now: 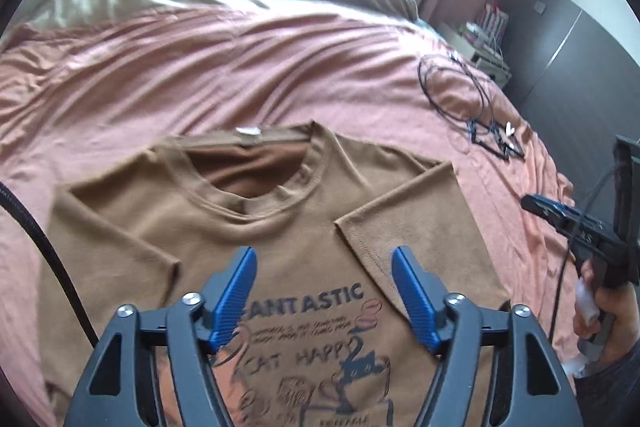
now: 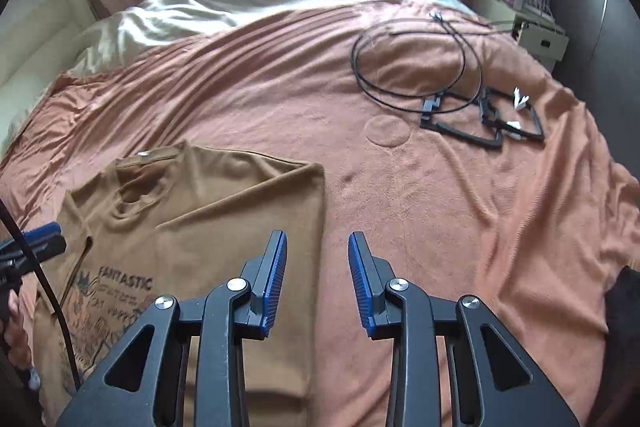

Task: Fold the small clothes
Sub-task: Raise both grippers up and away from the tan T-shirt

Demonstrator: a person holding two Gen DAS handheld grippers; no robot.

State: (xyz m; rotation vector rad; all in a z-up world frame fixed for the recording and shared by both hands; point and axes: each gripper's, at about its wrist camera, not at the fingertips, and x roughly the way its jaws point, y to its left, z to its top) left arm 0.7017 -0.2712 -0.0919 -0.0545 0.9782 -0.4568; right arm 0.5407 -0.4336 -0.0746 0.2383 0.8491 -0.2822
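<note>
Bedroom with a wide bed (image 2: 400, 187) under a wrinkled salmon cover, olive duvet bunched toward the bright window, looped black cable (image 2: 412, 67) lying well off to the right. Brown T-shirt (image 1: 280, 227) spread print-up near the bed's front edge, neck toward the pillows. Both sleeves already turned inward over the chest: right sleeve (image 1: 400, 227) laid diagonally across the front, left sleeve (image 1: 116, 227) likewise, side edges looking fairly straight. Left gripper (image 1: 324, 291) hovering above the printed lettering, blue pads spread wide, no cloth between them. Right gripper (image 2: 317, 275) raised over the shirt's right edge, pads apart with only a narrow gap, likewise empty and gripping nothing. Judged from this: sleeve folds done, shirt released. Probably left to do: bringing the hem up toward the collar, once or twice, to make a compact packet, then smoothing. Hem itself out of view below both cameras, so its state unclear.
</note>
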